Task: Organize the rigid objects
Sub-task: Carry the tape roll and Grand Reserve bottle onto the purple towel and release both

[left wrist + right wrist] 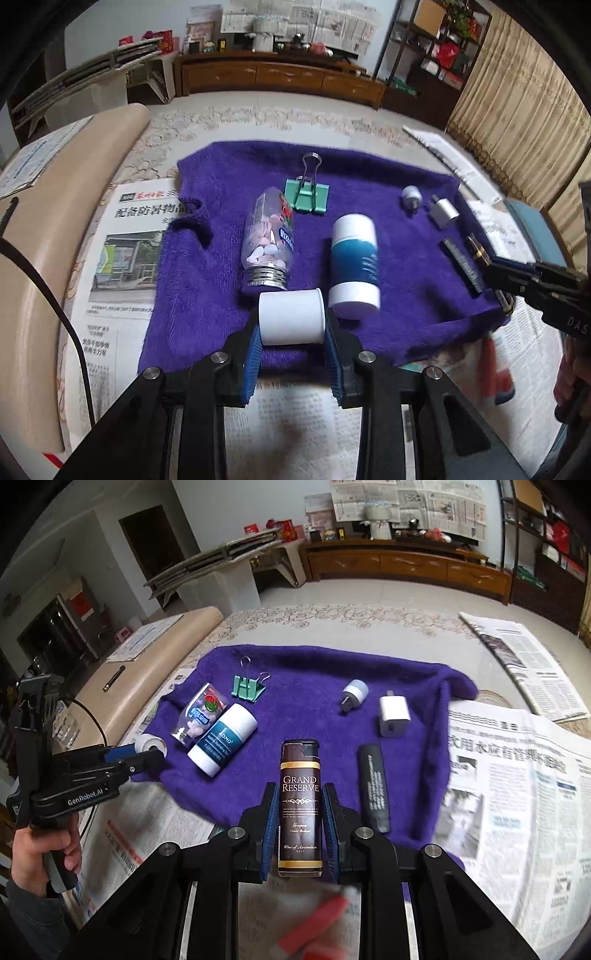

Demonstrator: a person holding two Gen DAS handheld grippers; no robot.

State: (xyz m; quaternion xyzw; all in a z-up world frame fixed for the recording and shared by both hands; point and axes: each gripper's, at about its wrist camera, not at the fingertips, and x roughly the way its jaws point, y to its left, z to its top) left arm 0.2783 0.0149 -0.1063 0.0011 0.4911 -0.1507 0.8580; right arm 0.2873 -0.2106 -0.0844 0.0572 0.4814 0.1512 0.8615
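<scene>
Above a purple towel (207, 280), the left gripper (291, 325) clamped a white cylinder (291, 320) while the right gripper (300, 812) clamped a Grand Reserve lighter (300, 805).

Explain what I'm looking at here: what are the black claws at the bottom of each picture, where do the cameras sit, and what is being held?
No robot here: a person holds one hand-held gripper in each hand, each carrying a wide-angle camera looking along its fingers. In the left camera's picture, the left gripper is shut on a small white container. In the right camera's picture, the right gripper is shut on a brown lighter printed "Grand Reserve". A purple towel lies over newspapers. On it are a green binder clip, a clear bottle of tablets, a blue-and-white tube, a white charger, a small round plug and a black lighter.
</scene>
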